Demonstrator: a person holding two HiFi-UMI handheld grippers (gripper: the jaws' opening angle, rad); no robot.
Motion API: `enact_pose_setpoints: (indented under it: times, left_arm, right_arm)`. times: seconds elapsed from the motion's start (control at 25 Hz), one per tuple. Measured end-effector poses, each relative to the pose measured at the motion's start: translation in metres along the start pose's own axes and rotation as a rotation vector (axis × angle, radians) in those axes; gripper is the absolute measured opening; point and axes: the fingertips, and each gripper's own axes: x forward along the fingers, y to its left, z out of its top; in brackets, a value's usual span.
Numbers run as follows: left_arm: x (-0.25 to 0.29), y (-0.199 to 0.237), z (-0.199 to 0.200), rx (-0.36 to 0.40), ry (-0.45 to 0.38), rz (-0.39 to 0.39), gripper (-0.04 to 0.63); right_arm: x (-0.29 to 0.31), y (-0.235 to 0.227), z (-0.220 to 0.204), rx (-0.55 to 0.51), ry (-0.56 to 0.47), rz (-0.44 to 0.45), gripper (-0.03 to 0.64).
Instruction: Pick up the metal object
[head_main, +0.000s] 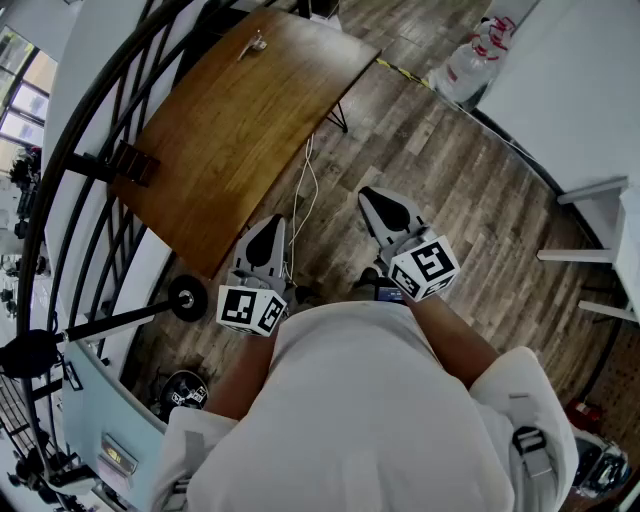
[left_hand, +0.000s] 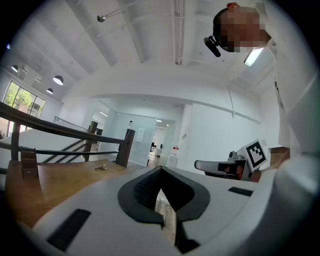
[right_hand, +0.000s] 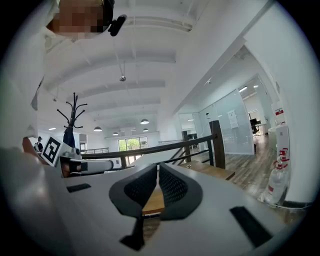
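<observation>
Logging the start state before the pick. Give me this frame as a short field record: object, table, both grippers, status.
metal object: small, lies at the far end of the table, untouched
table: wooden, ahead of the person
left gripper: fingers together, nothing between them, off the table's near edge
right gripper: fingers together, nothing between them, over the floor
floor: wood planks, white cable beside the table
status: pick not begun; both grippers well short of the object
</observation>
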Motion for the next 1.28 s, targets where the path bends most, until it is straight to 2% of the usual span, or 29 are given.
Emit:
enact_pose_setpoints:
  times: [0.24, 0.36, 0.52, 0.68, 0.84, 1.08, 1.28]
  left_arm:
    - [0.014, -0.017, -0.006, -0.025, 0.004, -0.014, 0.012]
    - [0.018, -0.022, -0.007, -0.029, 0.000, -0.016, 0.012]
    - [0.027, -0.029, -0.007, -0.031, 0.008, 0.000, 0.012]
    - [0.041, -0.039, -0.004, -0.049, -0.022, 0.003, 0.012]
    - [0.057, -0.052, -0.006, -0.054, -0.032, 0.015, 0.012]
    - [0.080, -0.074, -0.008, -0.049, -0.044, 0.054, 0.012]
    - [0.089, -0.088, -0.013, -0.028, -0.029, 0.104, 0.012]
  right_arm:
    - [-0.014, -0.024, 0.007, -0.009, -0.006, 0.003, 0.029]
    - [-0.027, -0.037, 0.009, 0.001, -0.020, -0.028, 0.029]
    - [-0.043, -0.063, 0.018, 0.016, -0.061, -0.065, 0.029]
    - [-0.062, -0.086, 0.036, 0.004, -0.135, -0.063, 0.029]
    - [-0.082, -0.113, 0.048, -0.008, -0.166, -0.056, 0.029]
    - [-0.109, -0.152, 0.046, 0.001, -0.152, -0.053, 0.029]
    - [-0.123, -0.167, 0.032, 0.020, -0.124, -0.052, 0.029]
